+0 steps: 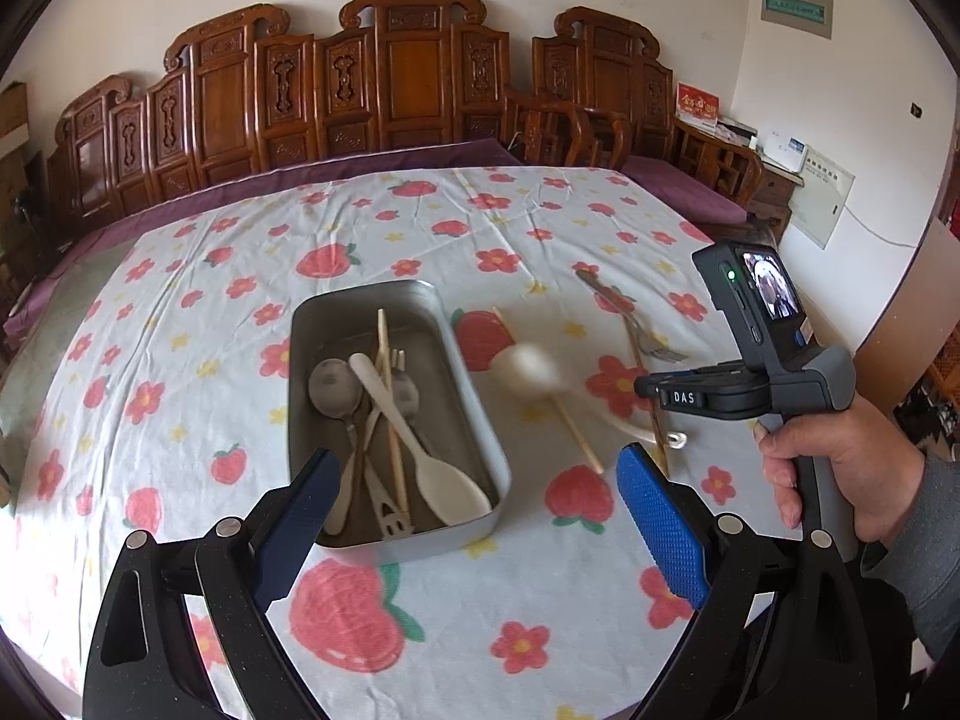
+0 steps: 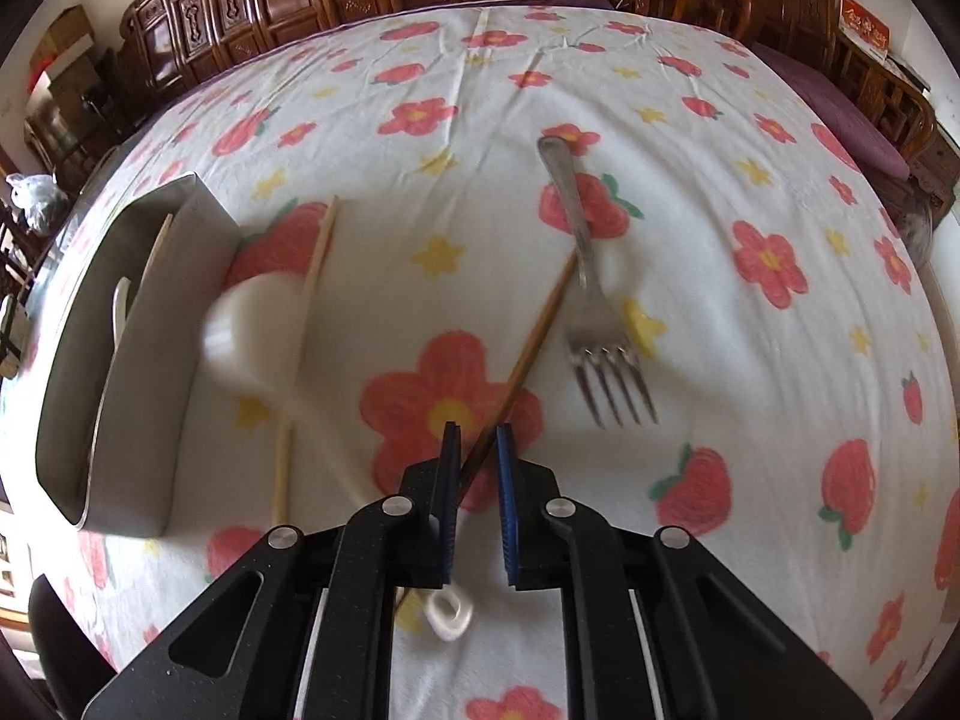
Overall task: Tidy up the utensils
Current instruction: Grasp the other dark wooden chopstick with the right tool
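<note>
Your right gripper [image 2: 477,450] has its jaws narrowed around the brown chopstick [image 2: 528,336], whose long axis runs up-right toward the fork [image 2: 591,276]; left gripper [image 1: 480,516] gapes wide over the tray [image 1: 480,414].

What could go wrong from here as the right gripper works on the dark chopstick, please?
1. The right gripper pinches the dark chopstick near one end, so it may pivot or slip.
2. That chopstick crosses the fork; lifting could drag the fork.
3. The blurred white spoon beside the tray looks in motion and could miss it.
</note>
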Available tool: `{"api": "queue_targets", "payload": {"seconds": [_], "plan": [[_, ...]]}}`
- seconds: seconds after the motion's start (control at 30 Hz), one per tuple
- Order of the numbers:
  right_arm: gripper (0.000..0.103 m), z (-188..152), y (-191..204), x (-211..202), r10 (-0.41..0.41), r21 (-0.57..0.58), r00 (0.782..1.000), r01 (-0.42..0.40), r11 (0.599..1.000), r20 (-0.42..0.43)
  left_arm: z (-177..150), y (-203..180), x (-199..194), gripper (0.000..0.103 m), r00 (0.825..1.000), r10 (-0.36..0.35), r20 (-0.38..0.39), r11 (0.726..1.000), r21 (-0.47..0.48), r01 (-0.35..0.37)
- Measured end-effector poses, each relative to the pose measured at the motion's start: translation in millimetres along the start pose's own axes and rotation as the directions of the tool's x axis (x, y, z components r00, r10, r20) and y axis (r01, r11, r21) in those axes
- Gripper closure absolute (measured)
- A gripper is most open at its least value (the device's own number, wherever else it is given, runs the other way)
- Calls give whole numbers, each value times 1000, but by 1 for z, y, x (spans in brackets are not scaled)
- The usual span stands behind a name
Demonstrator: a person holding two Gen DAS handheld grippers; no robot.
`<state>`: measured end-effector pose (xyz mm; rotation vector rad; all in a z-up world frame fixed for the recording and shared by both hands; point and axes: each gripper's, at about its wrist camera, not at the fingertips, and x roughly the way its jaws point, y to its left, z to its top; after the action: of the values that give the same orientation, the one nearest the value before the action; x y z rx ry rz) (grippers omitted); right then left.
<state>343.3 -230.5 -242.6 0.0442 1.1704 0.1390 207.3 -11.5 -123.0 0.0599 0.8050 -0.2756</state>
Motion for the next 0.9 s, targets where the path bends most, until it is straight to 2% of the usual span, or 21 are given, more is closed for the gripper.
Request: {"api": "queue_targets", "payload": {"seconds": [0.13,0.37,0.6,0.8,0.9], "plan": [[97,-8,-14,-9,19,6,1000,-20,1000,9,1,-14,5,13,1000,-7,-10,1000,-6,7],[97,-26,-36,-54,69,-44,994,-66,997,79,-1,-41,19,13,999,-29,-42,1000,-10,29],[97,-48,-71,-93,101,-59,986,-93,994,136,-2,-75,49,13,995,-10,-94,996,87,18],[97,-54,-95,-100,124,-28,979,-121,992,160,-2,-92,85,13,984,84,-156,976,214,-50],[97,-49,-99,-108,158,-19,970,-157,987,185,-2,-95,103,14,970,133,-204,960,271,-75]]}}
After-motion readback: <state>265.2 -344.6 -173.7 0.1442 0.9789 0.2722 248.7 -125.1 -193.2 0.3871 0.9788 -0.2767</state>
